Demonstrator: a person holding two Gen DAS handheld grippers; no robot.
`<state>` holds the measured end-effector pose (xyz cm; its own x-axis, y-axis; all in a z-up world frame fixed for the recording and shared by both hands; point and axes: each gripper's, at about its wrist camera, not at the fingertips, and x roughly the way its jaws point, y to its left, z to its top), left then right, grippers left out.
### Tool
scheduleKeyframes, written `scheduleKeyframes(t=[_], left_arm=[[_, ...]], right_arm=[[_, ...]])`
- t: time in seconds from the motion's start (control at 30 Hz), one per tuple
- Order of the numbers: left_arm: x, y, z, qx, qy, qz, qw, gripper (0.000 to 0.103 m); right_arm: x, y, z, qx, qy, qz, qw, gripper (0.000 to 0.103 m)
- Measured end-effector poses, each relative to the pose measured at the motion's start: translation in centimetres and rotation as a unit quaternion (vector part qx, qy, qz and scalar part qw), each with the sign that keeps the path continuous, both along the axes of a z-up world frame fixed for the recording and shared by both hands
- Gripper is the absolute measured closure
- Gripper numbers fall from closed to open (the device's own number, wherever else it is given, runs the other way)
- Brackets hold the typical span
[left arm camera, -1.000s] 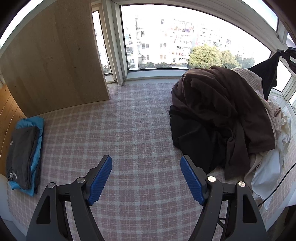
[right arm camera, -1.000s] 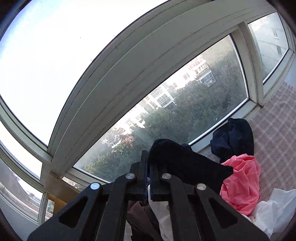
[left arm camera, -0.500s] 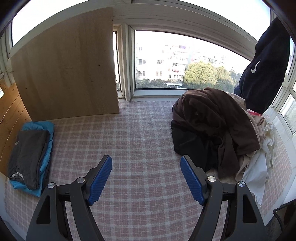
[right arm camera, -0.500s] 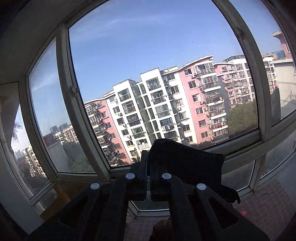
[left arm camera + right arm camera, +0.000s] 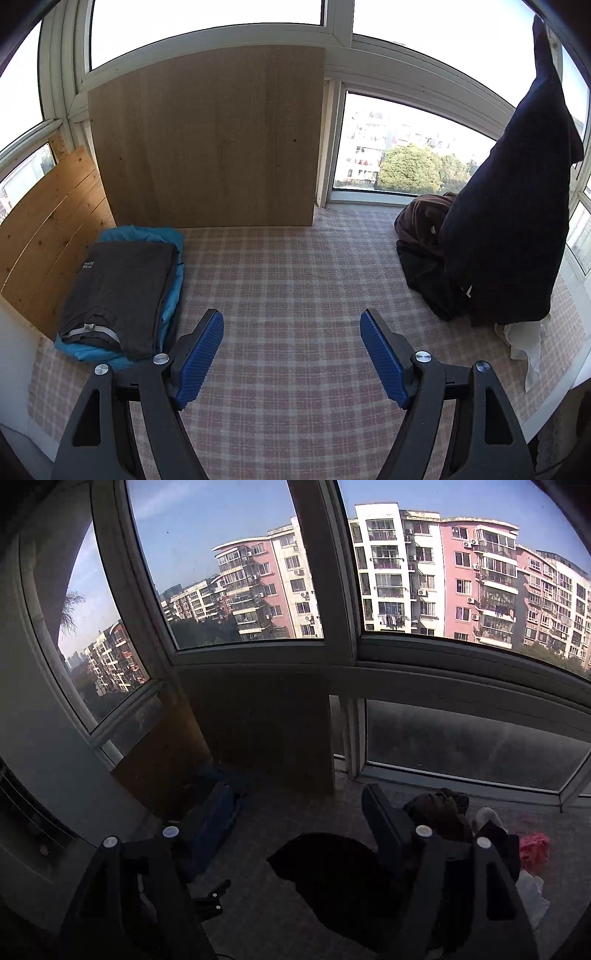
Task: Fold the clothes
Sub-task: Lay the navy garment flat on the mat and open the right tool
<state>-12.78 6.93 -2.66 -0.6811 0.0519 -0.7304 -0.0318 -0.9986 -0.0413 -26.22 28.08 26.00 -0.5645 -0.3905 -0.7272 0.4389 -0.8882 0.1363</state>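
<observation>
A dark navy garment [image 5: 513, 206] hangs stretched from the top right corner down to the pile in the left wrist view. In the right wrist view it shows as a dark shape [image 5: 325, 871] below my right gripper [image 5: 299, 823], whose jaws stand wide apart with nothing between them. My left gripper [image 5: 291, 354] is open and empty above the pink plaid cover [image 5: 295, 273]. A brown garment [image 5: 421, 221] tops the unfolded pile at the right. A folded grey garment [image 5: 118, 284] lies on a folded blue one [image 5: 170, 236] at the left.
A tall wooden board [image 5: 214, 140] and a plank panel [image 5: 48, 229] stand at the back left. Windows [image 5: 236, 565] ring the platform. White cloth [image 5: 524, 339] and pink cloth [image 5: 533, 849] lie at the pile's right edge.
My right gripper has opened; it was shut on the dark garment. Its view swung from the window down toward the platform. The left view drew back and turned left, and the garment hangs longer.
</observation>
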Motion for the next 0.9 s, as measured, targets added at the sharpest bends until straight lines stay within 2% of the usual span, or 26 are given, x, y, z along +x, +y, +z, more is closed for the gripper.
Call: scheduleKeyframes(t=[0.07, 0.17, 0.23, 0.3, 0.37, 0.43, 0.53, 0.57, 0.67, 0.77, 0.8, 0.83, 0.87, 0.9], left_arm=[[0.4, -1.1, -1.0, -0.022, -0.011, -0.002, 0.9997, 0.028], [-0.2, -0.8, -3.3, -0.048, -0.031, -0.022, 0.9981, 0.028], [-1.0, 0.6, -5.2, -0.055, -0.049, -0.044, 0.9963, 0.028], [-1.9, 2.6, -7.0, -0.059, -0.068, -0.069, 0.9935, 0.028], [-2.7, 4.6, -8.9, -0.062, -0.086, -0.095, 0.9898, 0.028], [-3.6, 6.6, -10.8, -0.065, -0.105, -0.120, 0.9851, 0.028], [-4.9, 9.6, -13.6, -0.070, -0.132, -0.157, 0.9762, 0.028], [-5.4, 10.5, -13.9, -0.071, -0.134, -0.165, 0.9745, 0.028], [-7.1, 13.3, -14.9, -0.079, -0.135, -0.185, 0.9701, 0.028], [-8.9, 16.0, -15.9, -0.095, -0.133, -0.198, 0.9666, 0.028], [-9.2, 16.5, -16.3, -0.098, -0.133, -0.208, 0.9642, 0.032], [-9.6, 17.0, -16.7, -0.101, -0.133, -0.218, 0.9617, 0.039], [-9.9, 17.4, -17.1, -0.103, -0.133, -0.228, 0.9591, 0.067], [-9.6, 17.2, -17.1, -0.093, -0.140, -0.235, 0.9575, 0.094]], right_arm=[[-0.2, 0.6, -6.6, 0.026, -0.030, -0.012, 0.999, 0.031], [0.7, 5.8, -15.1, 0.046, -0.079, -0.079, 0.993, 0.031], [1.3, 10.4, -20.5, 0.079, -0.110, -0.142, 0.981, 0.031], [1.5, 15.1, -25.7, 0.106, -0.152, -0.213, 0.959, 0.031], [2.2, 19.3, -29.9, 0.050, -0.206, -0.257, 0.943, 0.031], [3.0, 23.3, -34.0, -0.018, -0.259, -0.294, 0.920, 0.031], [3.0, 25.3, -36.6, -0.066, -0.280, -0.322, 0.902, 0.031], [2.6, 25.5, -37.1, -0.079, -0.281, -0.322, 0.901, 0.031], [0.7, 24.8, -38.1, -0.104, -0.280, -0.305, 0.904, 0.031], [-0.2, 23.7, -38.3, -0.077, -0.263, -0.293, 0.916, 0.034], [-0.1, 23.5, -38.2, -0.073, -0.260, -0.288, 0.919, 0.057], [0.2, 23.4, -38.1, -0.073, -0.260, -0.283, 0.921, 0.091], [0.4, 23.3, -38.0, -0.072, -0.259, -0.277, 0.922, 0.097], [1.3, 23.5, -37.5, -0.079, -0.252, -0.275, 0.924, 0.097]])
